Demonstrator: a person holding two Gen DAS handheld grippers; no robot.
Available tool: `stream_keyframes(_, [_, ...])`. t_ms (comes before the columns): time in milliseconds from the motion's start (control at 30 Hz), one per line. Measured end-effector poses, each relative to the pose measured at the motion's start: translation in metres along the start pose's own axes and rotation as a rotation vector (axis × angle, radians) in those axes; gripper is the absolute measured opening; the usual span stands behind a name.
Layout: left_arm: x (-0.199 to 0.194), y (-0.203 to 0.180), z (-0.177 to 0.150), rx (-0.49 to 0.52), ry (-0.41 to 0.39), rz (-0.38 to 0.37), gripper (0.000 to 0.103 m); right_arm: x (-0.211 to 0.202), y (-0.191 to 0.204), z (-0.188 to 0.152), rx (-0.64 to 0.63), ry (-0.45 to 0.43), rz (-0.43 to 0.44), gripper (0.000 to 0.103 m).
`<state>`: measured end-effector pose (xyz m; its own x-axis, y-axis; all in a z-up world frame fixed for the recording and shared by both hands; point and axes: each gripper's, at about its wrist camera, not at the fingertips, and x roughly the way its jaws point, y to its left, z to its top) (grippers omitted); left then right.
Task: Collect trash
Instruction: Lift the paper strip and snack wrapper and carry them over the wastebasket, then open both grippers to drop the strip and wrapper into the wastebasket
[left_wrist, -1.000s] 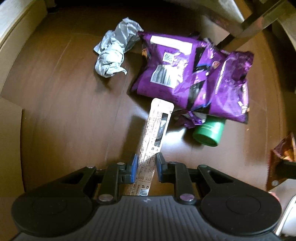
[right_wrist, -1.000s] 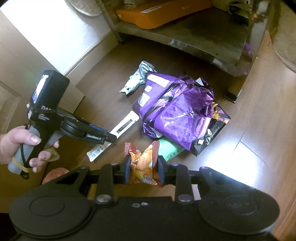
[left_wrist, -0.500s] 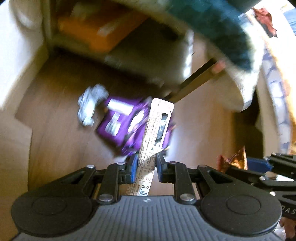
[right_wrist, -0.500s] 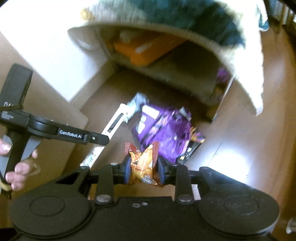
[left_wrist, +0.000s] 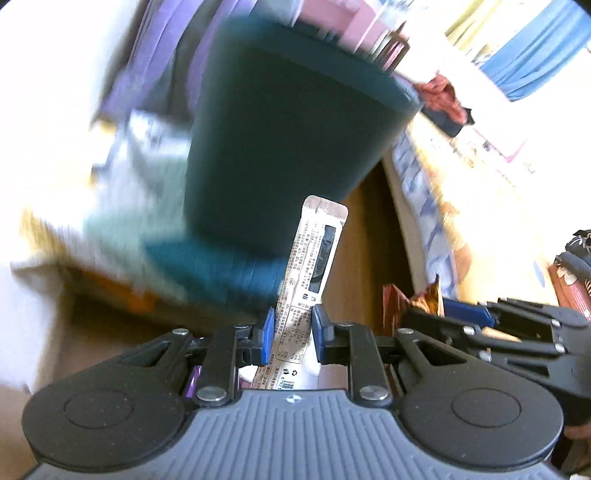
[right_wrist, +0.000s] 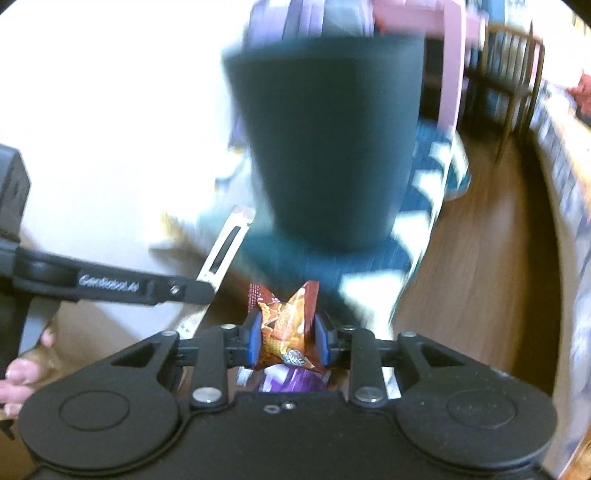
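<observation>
My left gripper (left_wrist: 293, 334) is shut on a long white printed wrapper (left_wrist: 314, 254) that sticks up and forward. My right gripper (right_wrist: 288, 341) is shut on a crumpled orange-brown snack packet (right_wrist: 286, 328). A dark teal bin (left_wrist: 284, 136) stands ahead on a low table, blurred; it fills the middle of the right wrist view (right_wrist: 328, 147). The right gripper and its packet (left_wrist: 413, 304) show at the lower right of the left wrist view. The left gripper (right_wrist: 205, 291) and the white wrapper (right_wrist: 225, 247) show at the left of the right wrist view.
A purple bag (right_wrist: 291, 382) shows just below the right gripper. Wooden floor (right_wrist: 476, 266) runs to the right, with a chair (right_wrist: 513, 74) beyond. A patterned blue and white cloth (right_wrist: 428, 192) lies under the bin. A bright bed or sofa edge (left_wrist: 461, 206) lies to the right.
Both grippers have lifted from the floor with their wrappers and now face the teal bin. The floor trash has dropped out of sight below.
</observation>
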<state>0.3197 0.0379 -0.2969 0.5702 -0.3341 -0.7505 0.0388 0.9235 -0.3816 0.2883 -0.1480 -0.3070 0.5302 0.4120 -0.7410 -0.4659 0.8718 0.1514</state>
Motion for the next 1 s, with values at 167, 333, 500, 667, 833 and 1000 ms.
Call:
stream_keyframes(167, [-0.037,-0.029,0.072,0.022,-0.087,0.008,0.021,-0.041,-0.009,0.076,-0.036,-0.134,-0.022,0.028])
stream_keyframes(333, [-0.059,-0.054,0.142,0.037,-0.152,0.024,0.021,-0.065,-0.022,0.141,-0.065,-0.223,-0.048,0.028])
stream_keyframes(500, [-0.061,-0.069,0.199,0.07,-0.202,0.034,0.021,-0.061,-0.031,0.19,-0.096,-0.242,-0.08,0.028])
stream_keyframes(667, [-0.031,-0.069,0.239,0.1,-0.167,0.088,0.021,-0.035,-0.032,0.219,-0.115,-0.199,-0.084,0.028])
stream_keyframes(833, [0.019,-0.062,0.245,0.153,-0.067,0.174,0.021,0.004,-0.024,0.235,-0.141,-0.087,-0.082,0.028])
stream_keyframes(1000, [0.063,-0.051,0.239,0.162,0.041,0.211,0.021,0.044,-0.026,0.236,-0.141,0.018,-0.101,0.028])
